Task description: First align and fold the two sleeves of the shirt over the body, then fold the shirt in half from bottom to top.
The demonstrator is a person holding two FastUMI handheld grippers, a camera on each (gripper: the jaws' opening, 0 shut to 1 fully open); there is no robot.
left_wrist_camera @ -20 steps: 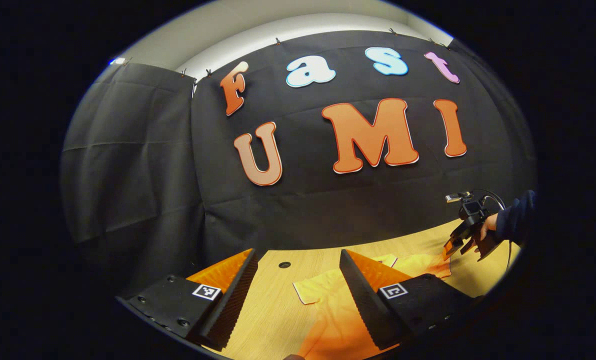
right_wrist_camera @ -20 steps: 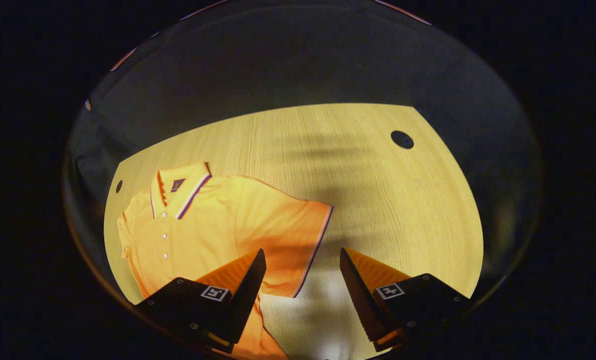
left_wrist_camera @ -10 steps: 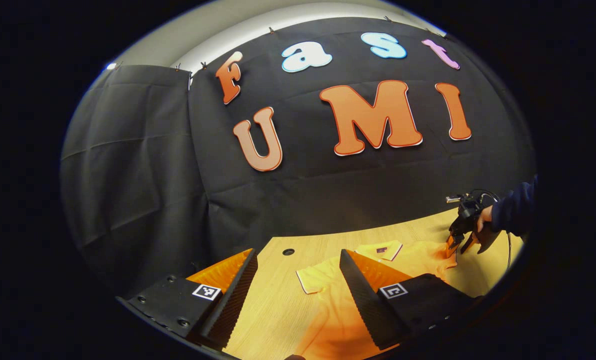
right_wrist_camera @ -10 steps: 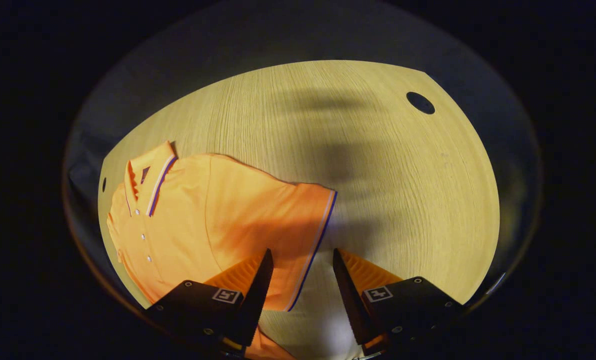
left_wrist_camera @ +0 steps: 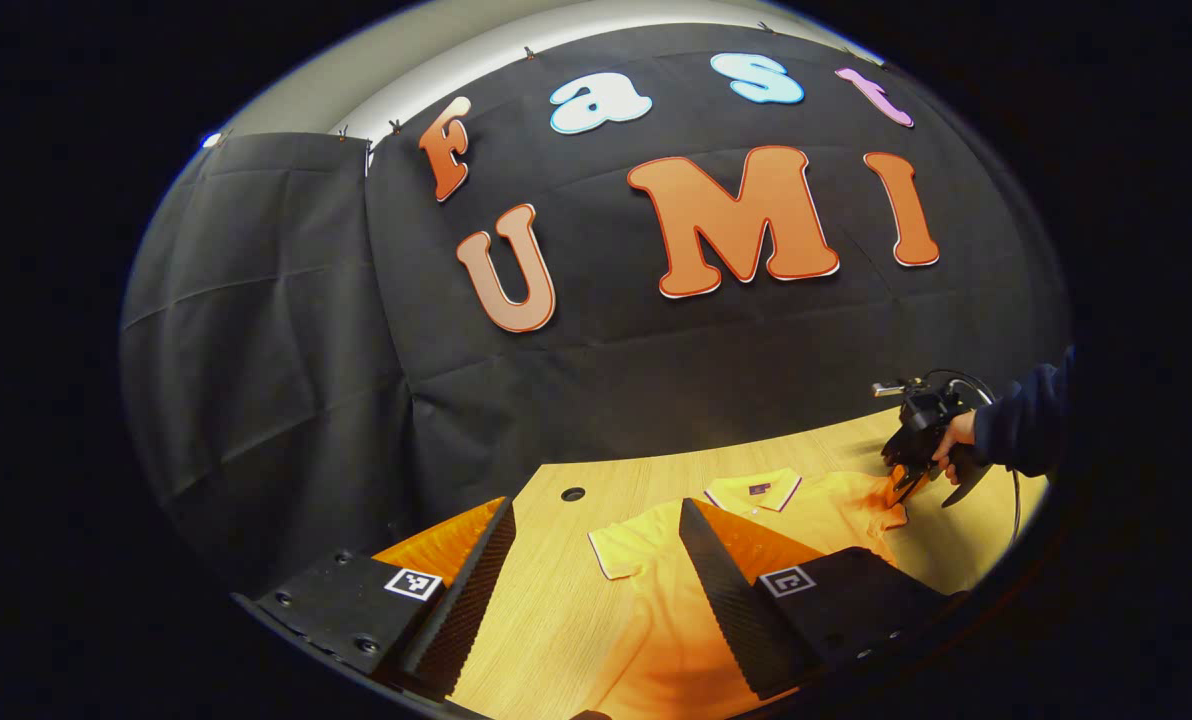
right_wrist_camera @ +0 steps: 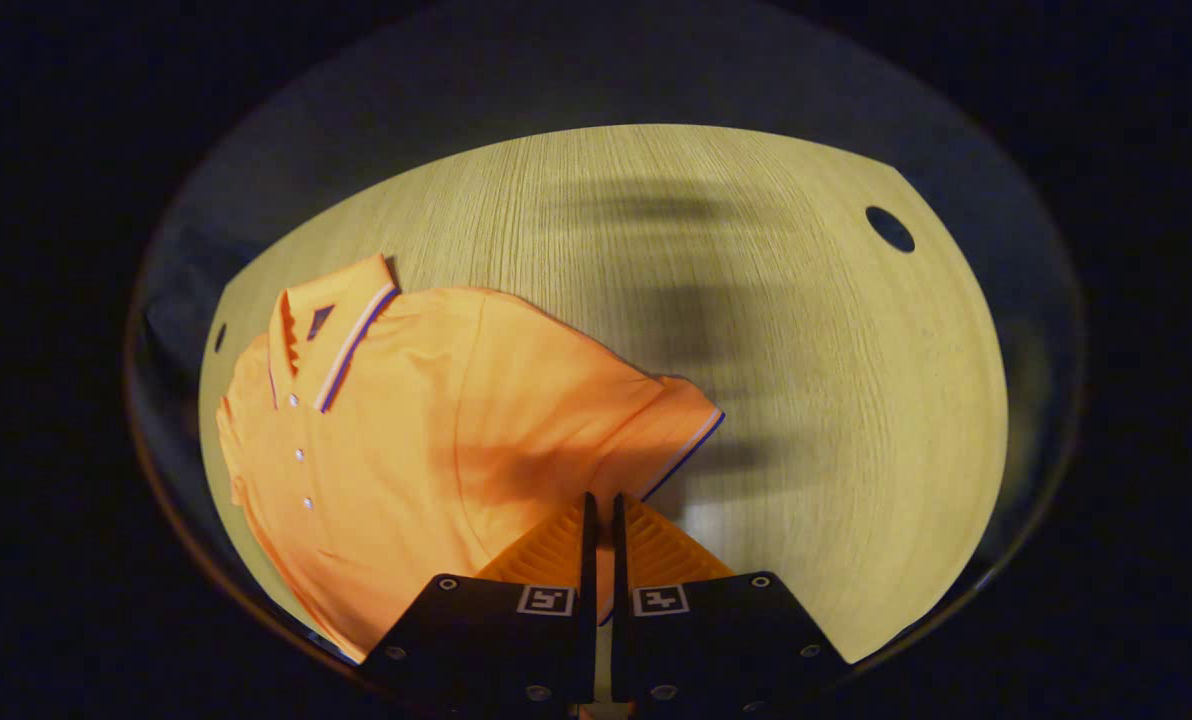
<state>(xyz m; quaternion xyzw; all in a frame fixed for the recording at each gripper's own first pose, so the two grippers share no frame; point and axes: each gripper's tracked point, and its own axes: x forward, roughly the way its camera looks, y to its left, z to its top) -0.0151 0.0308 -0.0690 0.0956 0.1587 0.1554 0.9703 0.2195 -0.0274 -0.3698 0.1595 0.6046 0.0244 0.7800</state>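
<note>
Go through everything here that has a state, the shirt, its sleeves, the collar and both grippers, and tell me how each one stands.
Orange polo shirt: lying flat on the wooden table, front up, not folded.
Right-hand sleeve: hem pinched, slightly bunched.
Other sleeve: spread flat on the table.
Collar: lying flat, placket buttoned.
Right gripper: shut on the sleeve hem.
Left gripper: open, holding nothing, above the shirt's side.

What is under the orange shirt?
The orange shirt lies flat on the wooden table, which shows all around it. Whether anything else hides beneath is covered by the cloth. The right gripper pinches its sleeve edge.
</note>
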